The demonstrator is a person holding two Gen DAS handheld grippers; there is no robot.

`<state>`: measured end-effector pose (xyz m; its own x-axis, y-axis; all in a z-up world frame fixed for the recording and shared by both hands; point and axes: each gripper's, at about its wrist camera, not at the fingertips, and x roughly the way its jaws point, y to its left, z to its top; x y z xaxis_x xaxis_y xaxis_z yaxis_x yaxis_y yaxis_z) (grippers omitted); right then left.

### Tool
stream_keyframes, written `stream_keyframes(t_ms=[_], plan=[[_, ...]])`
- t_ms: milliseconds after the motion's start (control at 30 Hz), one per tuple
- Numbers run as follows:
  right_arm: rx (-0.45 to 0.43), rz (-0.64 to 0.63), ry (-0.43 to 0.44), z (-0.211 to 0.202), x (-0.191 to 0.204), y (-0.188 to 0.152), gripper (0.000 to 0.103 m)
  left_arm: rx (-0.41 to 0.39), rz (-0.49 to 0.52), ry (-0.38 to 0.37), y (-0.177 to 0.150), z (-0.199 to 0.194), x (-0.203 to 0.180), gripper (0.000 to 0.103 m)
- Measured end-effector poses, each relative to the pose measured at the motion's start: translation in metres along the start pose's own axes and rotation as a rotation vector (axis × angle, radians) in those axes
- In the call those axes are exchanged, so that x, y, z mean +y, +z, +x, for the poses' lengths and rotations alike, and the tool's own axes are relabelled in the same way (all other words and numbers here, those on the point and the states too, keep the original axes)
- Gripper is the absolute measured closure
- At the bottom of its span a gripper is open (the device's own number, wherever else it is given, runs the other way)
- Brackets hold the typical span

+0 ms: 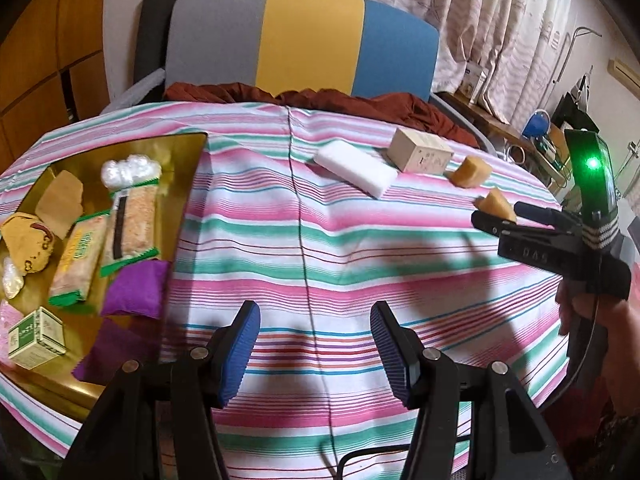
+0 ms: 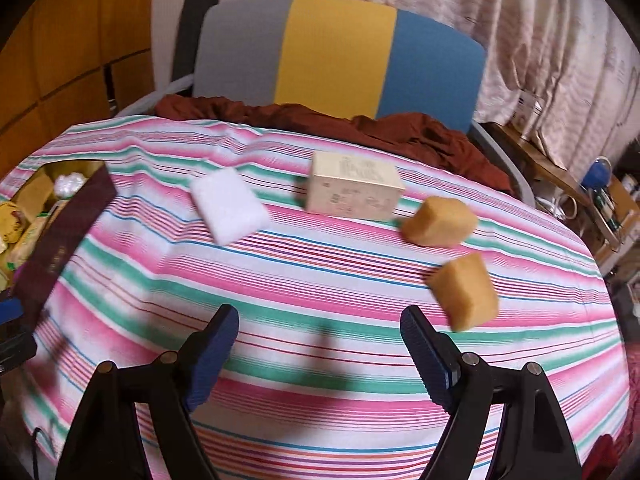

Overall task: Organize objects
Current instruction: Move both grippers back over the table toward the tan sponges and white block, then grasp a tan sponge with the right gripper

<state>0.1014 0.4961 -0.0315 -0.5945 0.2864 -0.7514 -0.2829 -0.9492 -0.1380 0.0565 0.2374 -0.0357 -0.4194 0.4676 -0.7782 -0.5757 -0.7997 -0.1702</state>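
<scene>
1. The right gripper (image 2: 320,356) hangs over the striped tabletop (image 2: 320,280) with its blue ribbed jaws spread wide and nothing between them.
2. The left gripper (image 1: 316,344) is also empty, its jaws parted to a middling gap over bare cloth.
3. Four loose things lie ahead of the right gripper. The nearer tan sponge block (image 2: 464,292) sits just ahead and to the right of its right jaw. A second tan sponge block (image 2: 440,220) lies further ahead, a cream cardboard box (image 2: 354,192) beyond that, and a white foam pad (image 2: 228,210) ahead to the left.
4. A gold tray (image 1: 192,148), already holding snack packets, a purple pouch and a small green box, sits to the left of the left gripper.
5. The sponge blocks look light, soft and squashy. I would take one across its two flat sides, near the middle, with a gentle squeeze.
6. The box looks stiff and light, and probably best gripped across its short width.
7. The white pad looks limp, so hold it across the narrow middle.
</scene>
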Motion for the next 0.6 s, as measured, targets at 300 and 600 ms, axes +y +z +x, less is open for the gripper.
stream_keyframes(t_ms=[300, 600], plan=[[-0.028, 0.051, -0.107, 0.019, -0.080, 0.009, 0.006, 0.039, -0.013, 0.002, 0.004, 0.013, -0.004, 0.045], [0.014, 0.165, -0.052, 0.071, -0.145, 0.002, 0.011, 0.074, -0.068, -0.011, 0.024, 0.039, -0.015, 0.045]])
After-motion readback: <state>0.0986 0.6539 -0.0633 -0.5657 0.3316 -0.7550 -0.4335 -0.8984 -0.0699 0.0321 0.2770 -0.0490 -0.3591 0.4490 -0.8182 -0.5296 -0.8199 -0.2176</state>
